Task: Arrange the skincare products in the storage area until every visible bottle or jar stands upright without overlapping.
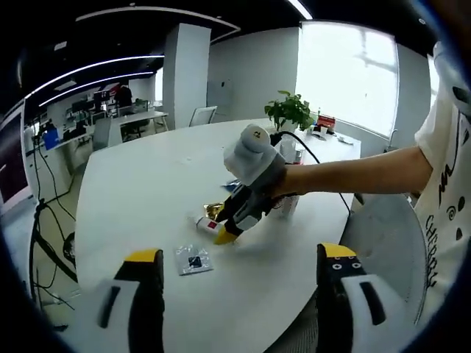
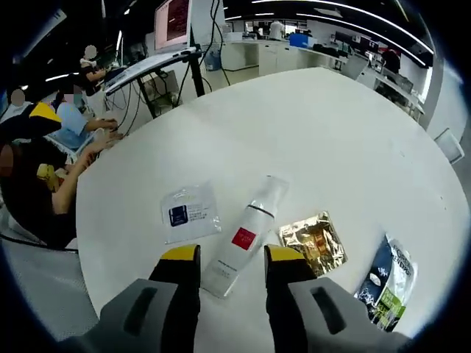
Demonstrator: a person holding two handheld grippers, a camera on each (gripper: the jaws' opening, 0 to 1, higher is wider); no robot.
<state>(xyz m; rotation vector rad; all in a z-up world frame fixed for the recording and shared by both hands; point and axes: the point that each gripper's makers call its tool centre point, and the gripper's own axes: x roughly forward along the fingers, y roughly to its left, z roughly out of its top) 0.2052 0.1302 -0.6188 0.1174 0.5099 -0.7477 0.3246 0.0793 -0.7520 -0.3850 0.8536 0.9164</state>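
Between the right hand-held gripper's (image 2: 232,259) parted jaws lies a bottle (image 2: 243,237); left hand-held gripper (image 1: 239,256) open.

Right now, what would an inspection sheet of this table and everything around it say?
Surface: white round table, mostly bare.
Job's things: white bottle with red label lying flat; more bottles standing behind the right hand-held gripper.
Clutter: clear sachet, gold sachet, dark packet, potted plant.
Grippers: right hand-held gripper open, jaws straddling the lying bottle; left hand-held gripper open, holding nothing.
Cables: black cable trailing from the right one.
Surroundings: office desks, monitors, seated people.
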